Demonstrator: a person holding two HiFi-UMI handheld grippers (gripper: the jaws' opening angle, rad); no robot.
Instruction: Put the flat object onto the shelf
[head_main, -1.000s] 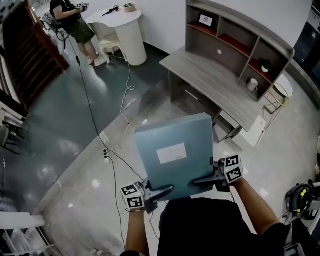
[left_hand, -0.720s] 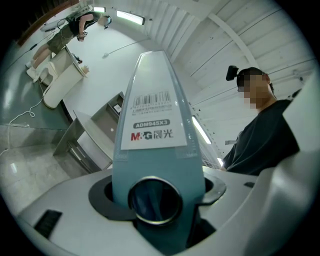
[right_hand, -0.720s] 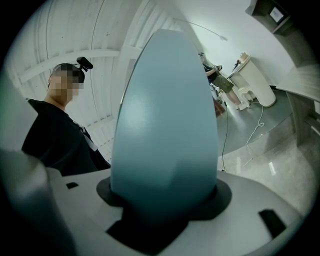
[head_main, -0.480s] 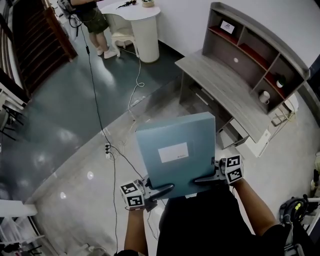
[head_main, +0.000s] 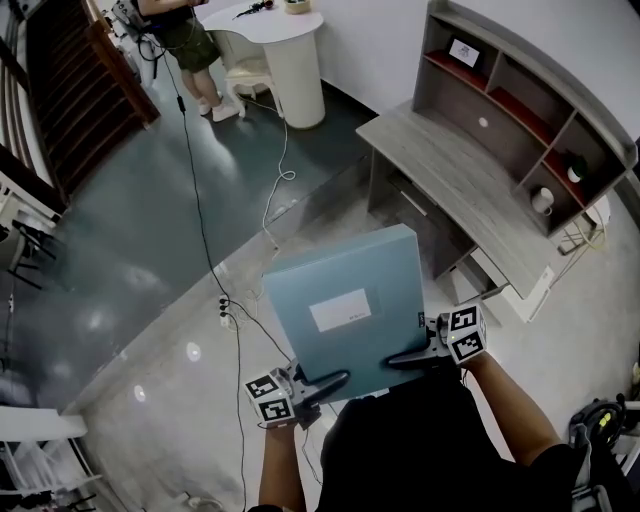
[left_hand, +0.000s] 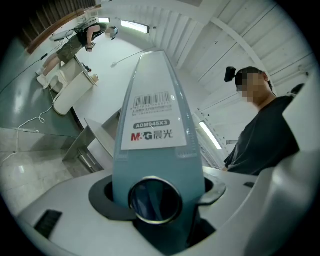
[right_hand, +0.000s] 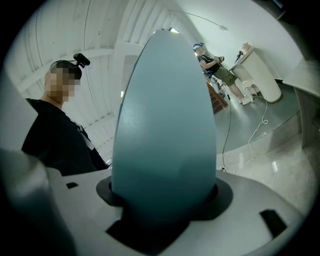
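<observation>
grey floor (head_main: 150, 260) below — file box (head_main: 345, 300), near corners clamped between fingers (head_main: 325, 381).

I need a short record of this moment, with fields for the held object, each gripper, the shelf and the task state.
Held object: blue-grey file box, flat, white label on its top face
Left gripper: shut on the file box, at its labelled spine
Right gripper: shut on the file box, at its near edge
Shelf: grey unit on a desk, ahead to the right, apart from the box
On shelf: white mug, small frame
Task state: box not yet on the shelf
</observation>
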